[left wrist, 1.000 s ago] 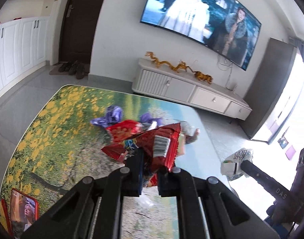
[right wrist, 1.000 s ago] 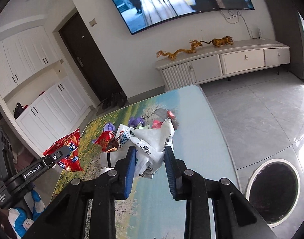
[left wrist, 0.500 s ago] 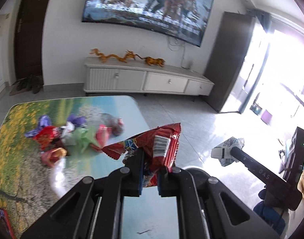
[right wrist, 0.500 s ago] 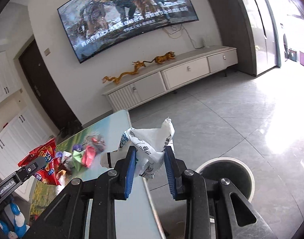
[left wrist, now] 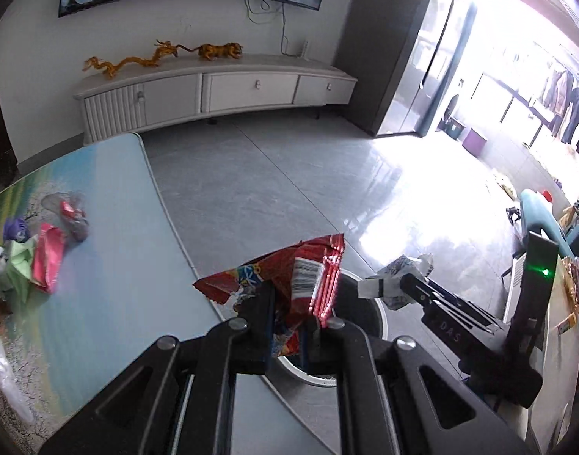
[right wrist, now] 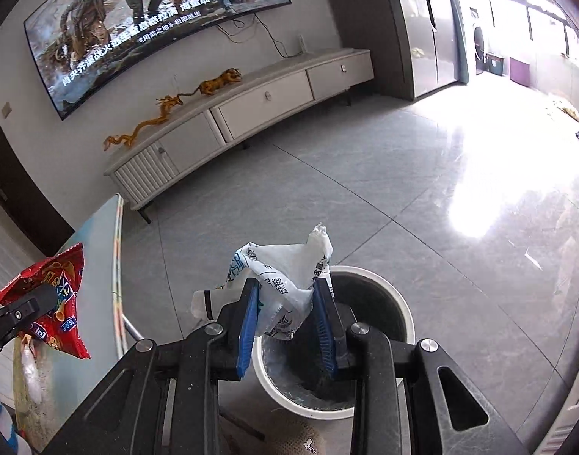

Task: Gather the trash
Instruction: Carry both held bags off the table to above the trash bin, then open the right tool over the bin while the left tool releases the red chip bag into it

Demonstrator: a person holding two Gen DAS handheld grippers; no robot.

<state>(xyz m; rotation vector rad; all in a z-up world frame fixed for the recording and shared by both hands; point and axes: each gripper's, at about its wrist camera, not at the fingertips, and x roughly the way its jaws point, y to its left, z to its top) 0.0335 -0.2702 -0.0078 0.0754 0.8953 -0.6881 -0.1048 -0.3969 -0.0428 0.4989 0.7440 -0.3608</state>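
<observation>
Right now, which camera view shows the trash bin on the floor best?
The right wrist view: the white-rimmed trash bin lies nearly whole below the right tongs, its dark inside visible, though the white printed wrapper hides some of it. In the left wrist view the left tongs and red snack bag cover most of it.

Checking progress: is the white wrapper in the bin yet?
Not yet. The white wrapper is clamped in the right gripper, above the bin.

A wall-mounted TV (right wrist: 156, 26) hangs above a low white cabinet (right wrist: 243, 113) on sunlit grey floor tiles (right wrist: 422, 208).
</observation>
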